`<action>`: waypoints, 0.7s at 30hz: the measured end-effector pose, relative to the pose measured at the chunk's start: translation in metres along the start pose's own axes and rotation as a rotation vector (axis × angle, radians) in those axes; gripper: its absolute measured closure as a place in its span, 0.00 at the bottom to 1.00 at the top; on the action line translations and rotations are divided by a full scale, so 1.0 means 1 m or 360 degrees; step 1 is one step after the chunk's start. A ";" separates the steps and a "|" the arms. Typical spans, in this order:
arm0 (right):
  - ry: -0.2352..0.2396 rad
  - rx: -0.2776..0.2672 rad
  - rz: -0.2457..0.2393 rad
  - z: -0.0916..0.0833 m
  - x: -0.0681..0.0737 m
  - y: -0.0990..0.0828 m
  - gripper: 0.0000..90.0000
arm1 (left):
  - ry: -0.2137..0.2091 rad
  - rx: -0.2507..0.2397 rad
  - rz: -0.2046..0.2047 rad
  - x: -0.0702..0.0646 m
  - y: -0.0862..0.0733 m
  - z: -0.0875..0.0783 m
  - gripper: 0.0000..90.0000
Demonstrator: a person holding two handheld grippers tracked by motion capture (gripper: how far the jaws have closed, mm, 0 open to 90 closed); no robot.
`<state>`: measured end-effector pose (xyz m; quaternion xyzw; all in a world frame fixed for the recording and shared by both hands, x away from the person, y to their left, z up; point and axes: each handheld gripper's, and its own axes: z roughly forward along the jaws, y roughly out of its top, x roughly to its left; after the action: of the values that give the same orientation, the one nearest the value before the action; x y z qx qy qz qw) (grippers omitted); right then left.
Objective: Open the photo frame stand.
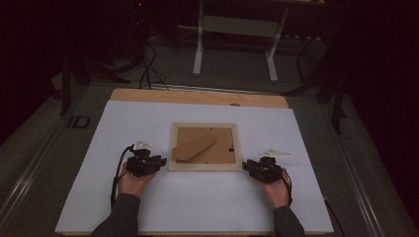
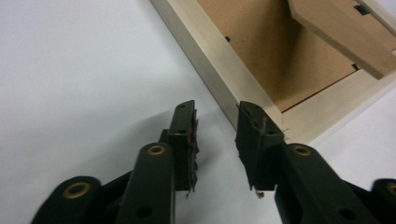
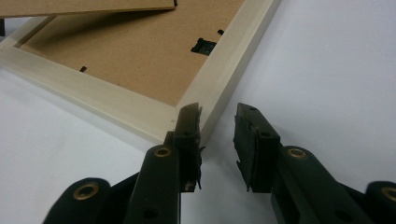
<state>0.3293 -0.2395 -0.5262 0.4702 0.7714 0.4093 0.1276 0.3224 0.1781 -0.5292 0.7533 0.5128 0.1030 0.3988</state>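
A pale wooden picture frame (image 1: pixel 205 166) lies face down in the middle of the white board, its brown backing (image 1: pixel 222 148) up and a cardboard stand flap (image 1: pixel 194 147) slanting across it. My left gripper (image 1: pixel 160 162) sits at the frame's near left corner. In the left gripper view the gripper (image 2: pixel 215 116) stands open, the frame (image 2: pixel 219 70) corner just beyond its right jaw, nothing pinched. My right gripper (image 1: pixel 246 165) sits at the near right corner. In the right gripper view the gripper (image 3: pixel 218 116) is open too; its left jaw overlaps the frame (image 3: pixel 116 105) corner.
The white board (image 1: pixel 148 207) covers a wooden table whose far edge (image 1: pixel 197 96) shows. Beyond it are the white legs of another table (image 1: pixel 197 49) and cables (image 1: pixel 148 69) on the dark floor. A small black hanger clip (image 3: pixel 204 45) sits on the backing.
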 end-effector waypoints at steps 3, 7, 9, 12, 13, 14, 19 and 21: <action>-0.0003 -0.0006 0.0005 0.000 0.000 0.000 0.77 | -0.0023 -0.0011 -0.0013 0.001 0.001 -0.003 0.70; 0.0001 -0.0010 0.0017 -0.001 -0.001 0.000 0.77 | -0.0075 -0.0050 -0.0062 0.005 0.002 -0.008 0.67; 0.0011 -0.0008 0.0013 -0.001 -0.001 0.000 0.78 | -0.0074 -0.0069 -0.0083 0.007 0.003 -0.011 0.65; 0.0012 -0.0012 0.0011 0.000 0.000 0.001 0.78 | -0.0050 -0.0081 -0.0071 0.006 0.006 -0.016 0.61; 0.0011 -0.0013 0.0006 0.000 0.001 0.001 0.78 | -0.0051 -0.0093 -0.0065 0.005 0.008 -0.018 0.59; 0.0010 -0.0010 0.0003 0.001 0.001 0.001 0.78 | -0.0051 -0.0097 -0.0052 0.004 0.009 -0.019 0.58; 0.0015 -0.0009 0.0012 0.001 0.000 0.000 0.77 | -0.0098 -0.0146 -0.0016 -0.004 0.017 -0.027 0.55; 0.0014 -0.0010 0.0012 0.001 -0.001 0.000 0.77 | -0.0128 -0.0162 -0.0002 -0.007 0.020 -0.029 0.54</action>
<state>0.3304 -0.2394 -0.5269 0.4709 0.7689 0.4144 0.1240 0.3165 0.1835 -0.4943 0.7352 0.4910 0.0984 0.4569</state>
